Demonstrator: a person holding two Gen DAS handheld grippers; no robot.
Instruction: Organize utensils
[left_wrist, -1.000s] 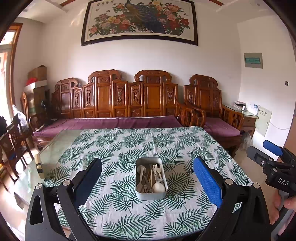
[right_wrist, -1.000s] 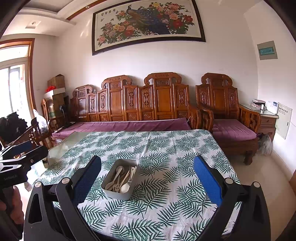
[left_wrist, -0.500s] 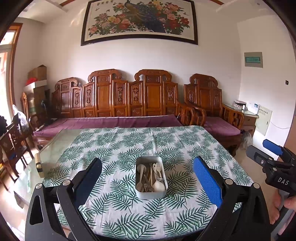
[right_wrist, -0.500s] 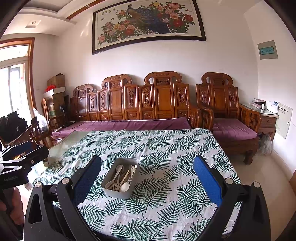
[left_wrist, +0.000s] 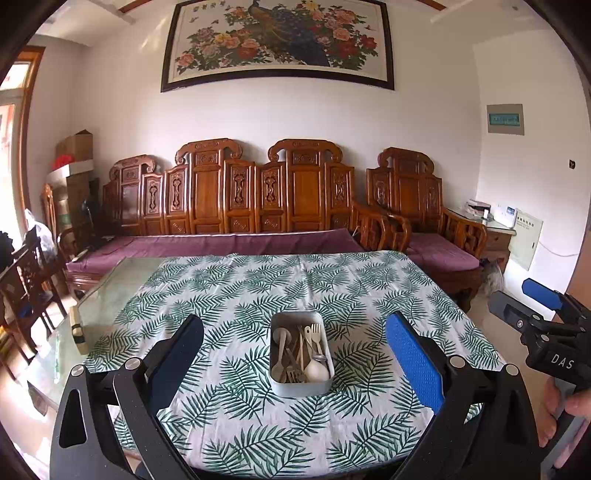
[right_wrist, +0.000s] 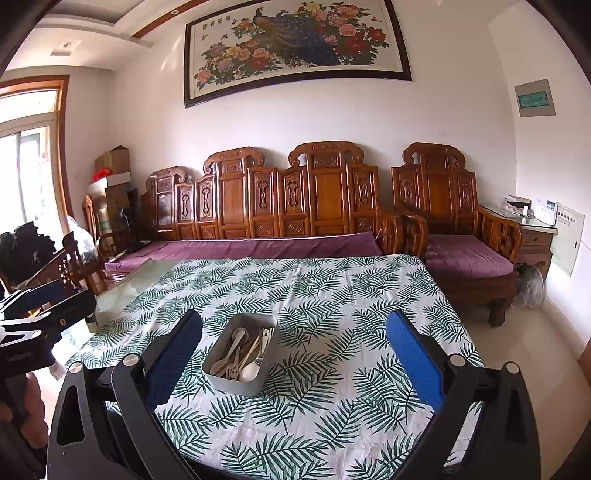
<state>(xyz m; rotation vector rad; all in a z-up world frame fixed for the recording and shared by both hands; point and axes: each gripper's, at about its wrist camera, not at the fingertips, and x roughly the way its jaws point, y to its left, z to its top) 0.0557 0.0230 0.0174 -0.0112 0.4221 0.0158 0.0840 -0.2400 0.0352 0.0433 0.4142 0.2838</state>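
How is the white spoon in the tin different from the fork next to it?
The white spoon has a round, smooth bowl; the fork ends in thin prongs. The spoon's bowl lies at the near end of the metal tin, while the fork's prongs point to the far end. The spoon's head looks bigger than the fork's. Both are pale and lie loose in the same tin.

Left claw (left_wrist: 295, 354) and right claw (right_wrist: 293, 354) both gape wide, empty.

Both wrist cameras face the sofa (left_wrist: 229, 206) across one table (right_wrist: 369, 295).
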